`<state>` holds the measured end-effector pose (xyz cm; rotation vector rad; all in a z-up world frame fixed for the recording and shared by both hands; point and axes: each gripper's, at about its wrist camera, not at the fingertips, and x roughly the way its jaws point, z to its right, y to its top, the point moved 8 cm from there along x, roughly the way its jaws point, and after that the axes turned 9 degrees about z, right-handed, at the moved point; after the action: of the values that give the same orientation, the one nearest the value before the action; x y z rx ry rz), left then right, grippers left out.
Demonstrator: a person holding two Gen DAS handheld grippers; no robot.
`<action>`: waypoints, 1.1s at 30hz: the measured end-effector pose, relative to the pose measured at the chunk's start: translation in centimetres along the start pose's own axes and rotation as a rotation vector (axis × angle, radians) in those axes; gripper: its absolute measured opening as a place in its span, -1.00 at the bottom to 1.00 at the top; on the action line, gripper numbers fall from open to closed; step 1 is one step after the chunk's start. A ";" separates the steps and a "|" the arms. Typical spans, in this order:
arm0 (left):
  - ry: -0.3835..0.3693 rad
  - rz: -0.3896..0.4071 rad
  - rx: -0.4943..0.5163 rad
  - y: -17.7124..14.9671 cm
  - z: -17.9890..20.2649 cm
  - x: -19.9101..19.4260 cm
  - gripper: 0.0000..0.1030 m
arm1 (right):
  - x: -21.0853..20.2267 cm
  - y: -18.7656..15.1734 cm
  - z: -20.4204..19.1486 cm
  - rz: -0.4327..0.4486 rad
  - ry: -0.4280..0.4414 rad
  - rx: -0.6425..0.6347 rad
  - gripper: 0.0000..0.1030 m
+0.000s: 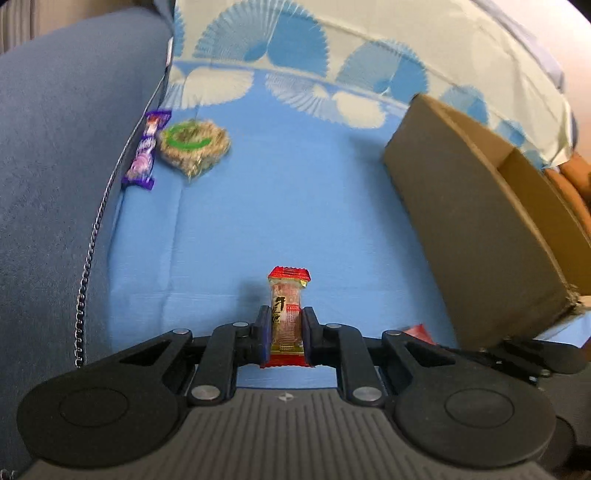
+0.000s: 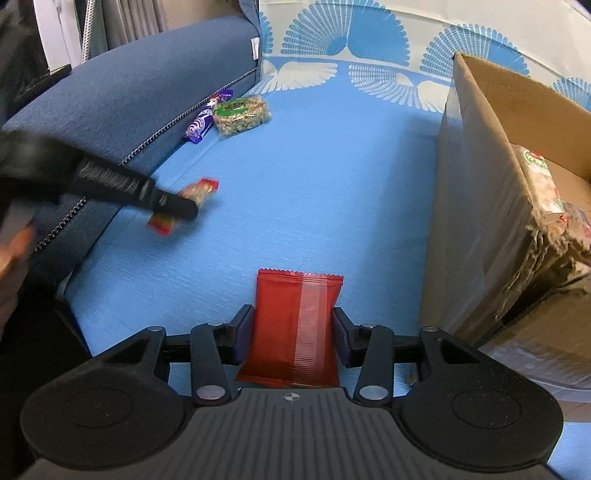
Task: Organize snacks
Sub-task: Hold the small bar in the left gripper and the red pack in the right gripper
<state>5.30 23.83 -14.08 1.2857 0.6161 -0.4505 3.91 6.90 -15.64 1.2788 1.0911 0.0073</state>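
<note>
A home living room, shown by soft furnishings. Blue fabric sofa armrest (image 2: 122, 99) with a zip seam along its edge, beside a seat spread with a bright blue cotton cover (image 2: 314, 192) printed with white and blue fan shapes. Grey pleated curtains (image 2: 129, 22) hanging behind the armrest in the right wrist view. Open brown cardboard box (image 2: 480, 206) resting on the seat, wrapped snacks inside. Purple foil-wrapped candy bar (image 1: 144, 151) and clear packet of pale nuts with a green label (image 1: 194, 147) lying against the armrest, household clutter rather than shop stock.
</note>
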 end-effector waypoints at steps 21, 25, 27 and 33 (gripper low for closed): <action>-0.050 -0.155 -0.015 -2.1 0.4 2.4 -0.64 | -0.5 -1.4 -0.4 0.000 -0.032 -0.069 0.06; -0.052 -0.155 -0.017 -2.0 0.3 2.4 -0.64 | -0.4 -1.4 -0.5 0.002 -0.031 -0.073 -0.01; -0.051 -0.153 -0.016 -2.0 0.4 2.4 -0.64 | -0.4 -1.3 -0.6 0.009 -0.032 -0.081 -0.06; -0.046 -0.114 -0.015 -1.6 0.4 2.0 -0.67 | -1.0 -0.5 -0.5 0.064 -0.036 -0.074 -0.09</action>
<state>5.91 23.15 -16.52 1.2270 0.6555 -0.5669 2.74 6.54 -15.28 1.2422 1.0097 0.0722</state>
